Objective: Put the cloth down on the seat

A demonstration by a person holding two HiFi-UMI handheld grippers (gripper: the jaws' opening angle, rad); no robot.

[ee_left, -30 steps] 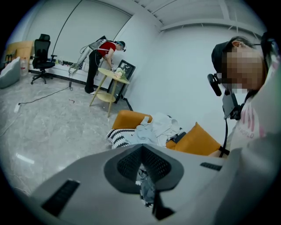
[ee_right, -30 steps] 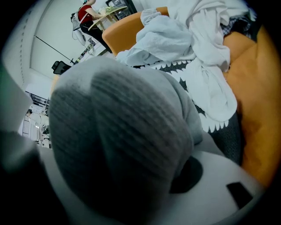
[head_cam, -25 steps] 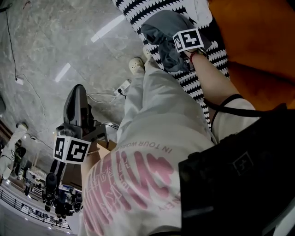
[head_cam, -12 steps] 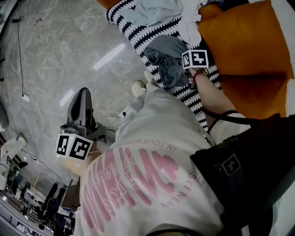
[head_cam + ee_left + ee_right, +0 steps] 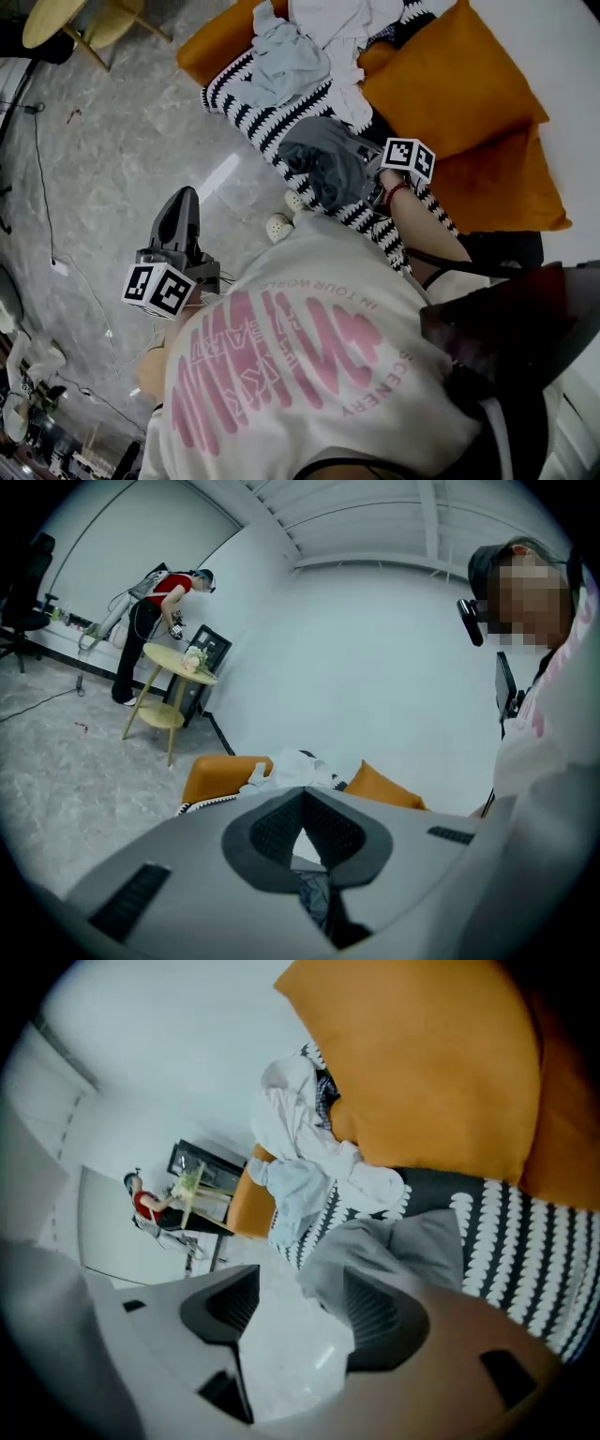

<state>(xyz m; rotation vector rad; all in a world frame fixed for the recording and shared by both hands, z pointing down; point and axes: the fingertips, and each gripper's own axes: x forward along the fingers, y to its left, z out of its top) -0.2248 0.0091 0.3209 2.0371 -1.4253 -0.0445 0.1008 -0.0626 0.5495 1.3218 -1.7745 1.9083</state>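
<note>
A grey cloth (image 5: 322, 165) lies bunched at the front edge of the sofa seat, on a black-and-white striped blanket (image 5: 242, 96). In the right gripper view the grey cloth (image 5: 403, 1246) rests on the blanket just past the right-hand jaw. My right gripper (image 5: 300, 1283) is open, its jaws wide apart with only floor showing between them. In the head view its marker cube (image 5: 409, 157) sits beside the cloth, which hides the jaws. My left gripper (image 5: 182, 202) hangs over the floor left of my body, shut and empty.
The orange sofa (image 5: 202, 52) carries a pile of light blue and white clothes (image 5: 309, 37) and two orange cushions (image 5: 450, 89). A pair of light shoes (image 5: 279, 225) sits on the marble floor. Far off stand a person and a yellow round table (image 5: 178, 663).
The head view has swung up, bringing the sofa, cushions and clothes pile into sight. The grey cloth and right gripper stay at the seat's front edge. The left gripper has hardly moved.
</note>
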